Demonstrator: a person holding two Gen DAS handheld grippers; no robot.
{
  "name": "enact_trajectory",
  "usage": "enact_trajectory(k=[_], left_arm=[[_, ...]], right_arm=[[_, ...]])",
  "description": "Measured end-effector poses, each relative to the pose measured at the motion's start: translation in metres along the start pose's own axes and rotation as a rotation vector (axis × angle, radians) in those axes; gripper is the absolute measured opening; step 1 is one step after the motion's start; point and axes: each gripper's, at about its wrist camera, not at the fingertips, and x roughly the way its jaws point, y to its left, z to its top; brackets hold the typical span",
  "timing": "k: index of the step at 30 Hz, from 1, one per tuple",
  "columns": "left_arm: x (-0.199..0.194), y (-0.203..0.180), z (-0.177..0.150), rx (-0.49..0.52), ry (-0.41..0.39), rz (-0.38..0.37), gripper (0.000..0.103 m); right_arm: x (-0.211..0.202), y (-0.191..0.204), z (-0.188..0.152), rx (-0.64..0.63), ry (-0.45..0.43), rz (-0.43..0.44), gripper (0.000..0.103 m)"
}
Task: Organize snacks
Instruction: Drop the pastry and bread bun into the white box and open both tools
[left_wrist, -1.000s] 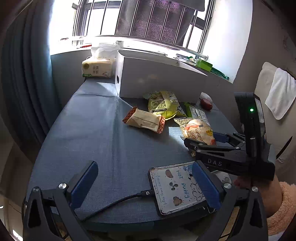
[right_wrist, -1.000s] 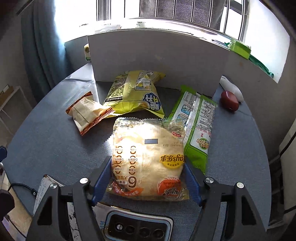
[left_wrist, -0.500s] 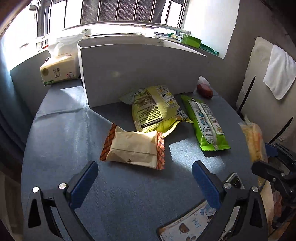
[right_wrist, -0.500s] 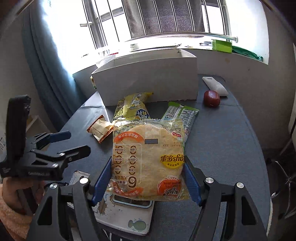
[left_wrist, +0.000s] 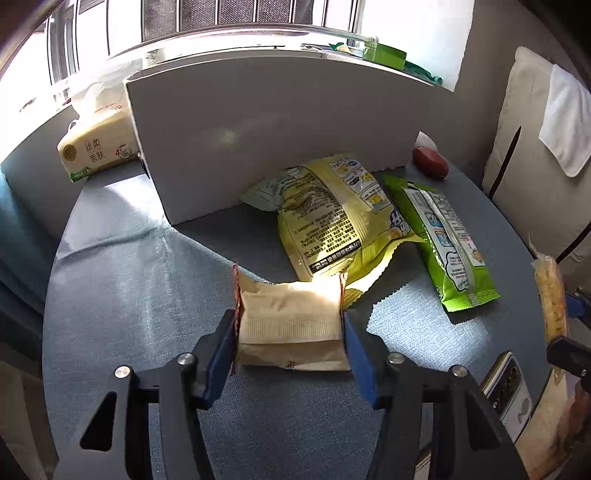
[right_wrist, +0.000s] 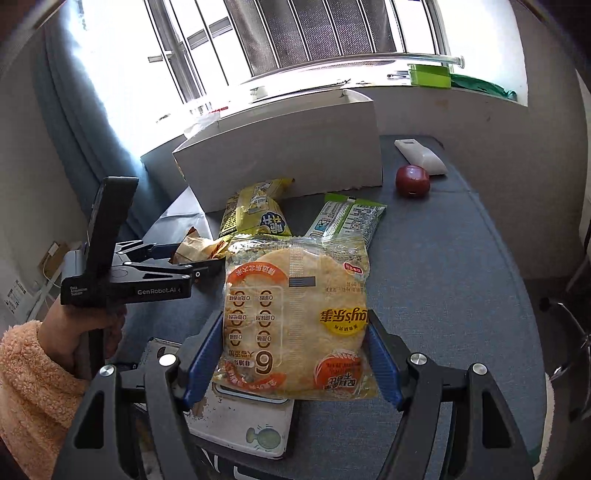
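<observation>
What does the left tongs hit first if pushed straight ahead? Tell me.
The left tongs, shut on the beige snack packet with brown crimped ends, would probably first meet the yellow-green crisp bag just beyond; the white cardboard box stands behind it.

Four snack packets (left_wrist: 288, 325), one white box (left_wrist: 273, 136), one tissue pack (left_wrist: 96, 151).

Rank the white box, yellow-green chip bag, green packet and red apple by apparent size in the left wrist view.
1. white box
2. yellow-green chip bag
3. green packet, narrower than the chip bag
4. red apple, smallest, though it also lies farther from the camera than the bags.
</observation>
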Motion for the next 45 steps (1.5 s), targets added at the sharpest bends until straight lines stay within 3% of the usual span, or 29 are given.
enact_trajectory(k=[8, 11, 15, 19, 24, 25, 26, 27, 28, 30, 37, 41, 45], left_arm=[[-0.074, -0.008, 0.004, 0.008, -0.187, -0.039, 0.06], [-0.1, -0.006, 0.023, -0.014, -0.258, -0.057, 0.06], [-0.106, 0.022, 0.074, -0.106, -0.327, -0.086, 0.06], [-0.095, 0.036, 0.132, -0.153, -0.34, -0.058, 0.06], [-0.063, 0.042, 0.182, -0.164, -0.275, -0.023, 0.061], [-0.057, 0.044, 0.189, -0.176, -0.265, -0.013, 0.063], [-0.05, 0.044, 0.193, -0.182, -0.246, 0.009, 0.074], [-0.044, 0.045, 0.197, -0.179, -0.224, 0.044, 0.094], [-0.04, 0.046, 0.199, -0.182, -0.211, 0.083, 0.103], [-0.039, 0.049, 0.193, -0.192, -0.21, 0.095, 0.103], [-0.055, 0.049, 0.177, -0.171, -0.249, 0.091, 0.103], [-0.076, 0.038, 0.165, -0.149, -0.281, 0.084, 0.103], [-0.11, 0.014, 0.131, -0.096, -0.366, 0.047, 0.103]], right_arm=[[0.002, -0.006, 0.016, 0.033, -0.014, 0.045, 0.077], [-0.001, -0.007, 0.048, 0.033, -0.057, 0.08, 0.077], [0.006, -0.005, 0.109, 0.01, -0.113, 0.113, 0.077], [0.029, -0.003, 0.173, 0.012, -0.124, 0.082, 0.077], [0.079, -0.003, 0.237, -0.021, -0.083, -0.001, 0.077], [0.089, -0.006, 0.245, -0.005, -0.062, 0.008, 0.077], [0.097, -0.01, 0.252, 0.018, -0.054, 0.027, 0.077], [0.104, -0.012, 0.258, 0.038, -0.049, 0.046, 0.078], [0.11, -0.015, 0.262, 0.058, -0.045, 0.062, 0.088], [0.116, -0.018, 0.266, 0.096, -0.028, 0.061, 0.103], [0.1, -0.017, 0.255, 0.033, -0.076, 0.015, 0.103], [0.089, -0.023, 0.242, 0.042, -0.054, 0.051, 0.103], [0.064, -0.032, 0.215, 0.078, -0.068, 0.088, 0.103]])
